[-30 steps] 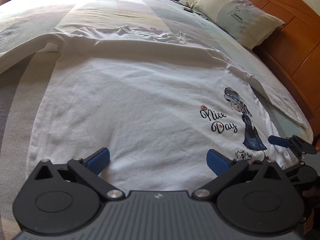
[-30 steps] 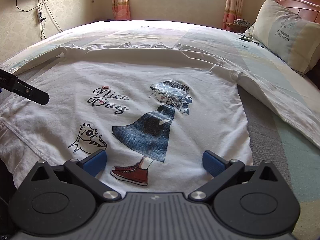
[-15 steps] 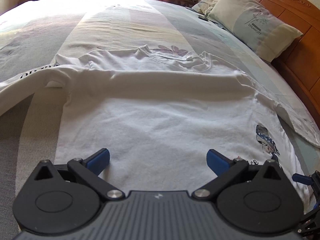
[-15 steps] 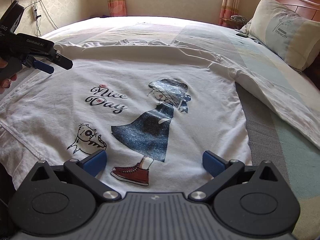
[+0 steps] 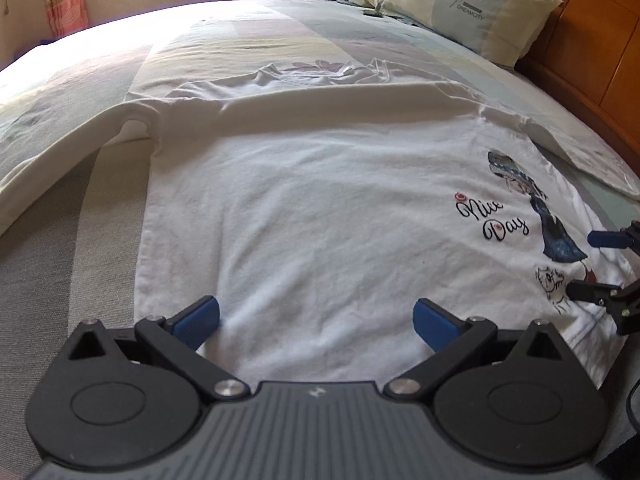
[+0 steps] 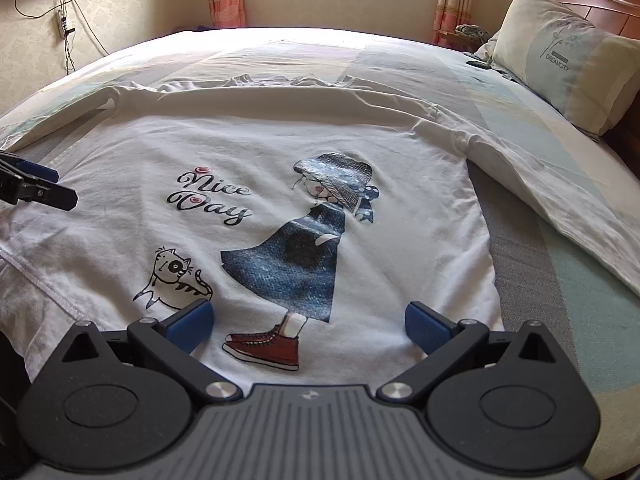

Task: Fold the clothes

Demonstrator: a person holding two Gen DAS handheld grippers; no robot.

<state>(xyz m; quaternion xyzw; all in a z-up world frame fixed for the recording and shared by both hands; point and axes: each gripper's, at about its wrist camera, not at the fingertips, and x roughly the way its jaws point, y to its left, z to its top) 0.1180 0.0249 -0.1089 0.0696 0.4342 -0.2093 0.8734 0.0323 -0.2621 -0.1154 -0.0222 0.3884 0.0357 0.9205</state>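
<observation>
Both claws hang released over the near hem of a white long-sleeved T-shirt (image 6: 280, 152), our left claw (image 5: 316, 320) above the plain half of the cloth and our right claw (image 6: 308, 322) above the printed girl in a blue dress (image 6: 304, 256), gripping nothing. The shirt lies face up and spread across the bed (image 6: 580, 280), its hem along the near edge and its collar toward the far side, with one sleeve (image 5: 60, 152) trailing to the left edge and the other sleeve (image 6: 560, 192) running out to the right, toward the pillow (image 6: 560, 60) by the wooden headboard (image 5: 580, 40). We judge the garment is laid flat so that it can be squared before the first fold, and that our claws are held wide apart at the hem to take it at two points. No fold looks made yet. A second pale garment (image 5: 320, 76) lies rumpled beyond the collar.
</observation>
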